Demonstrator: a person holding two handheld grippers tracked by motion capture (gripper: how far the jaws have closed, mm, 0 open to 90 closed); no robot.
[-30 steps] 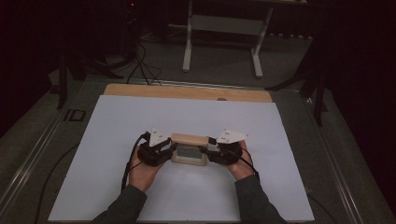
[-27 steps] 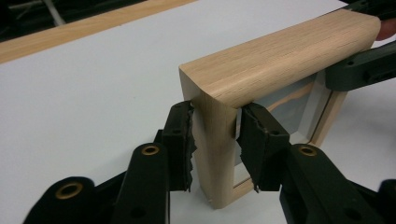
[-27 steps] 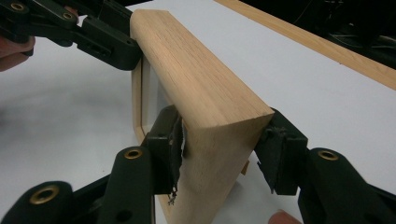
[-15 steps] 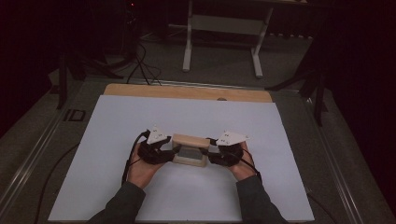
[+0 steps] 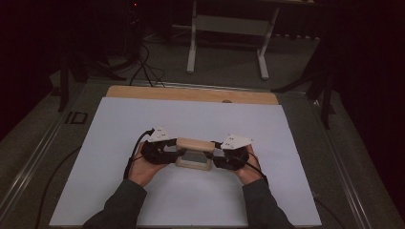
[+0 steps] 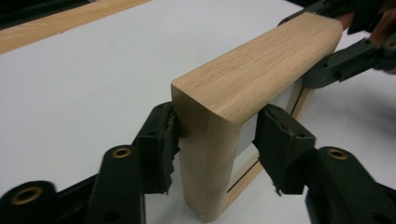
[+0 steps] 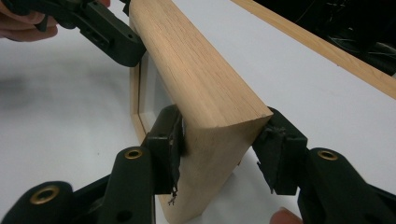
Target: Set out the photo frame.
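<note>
A light oak box (image 5: 195,144) with a grey panel stands on its side on the white sheet (image 5: 191,119), held at both ends. My left gripper (image 5: 177,151) is at its left end. In the left gripper view the box (image 6: 261,70) sits between the pads (image 6: 161,140) of my left gripper (image 6: 217,135); the jaws have just been closing and both pads touch the wood. My right gripper (image 5: 212,155) holds the right end. The right gripper view shows my right gripper (image 7: 224,140) shut on the box (image 7: 187,60).
The white sheet covers a wooden tabletop whose bare edge (image 5: 191,94) runs along the far side. Beyond the table, a white stand (image 5: 229,28) and cables (image 5: 143,67) are on the dark floor. Metal rails (image 5: 43,143) flank the table.
The left hand has shifted slightly at the box's left end. The box and the right hand have stayed in place.
</note>
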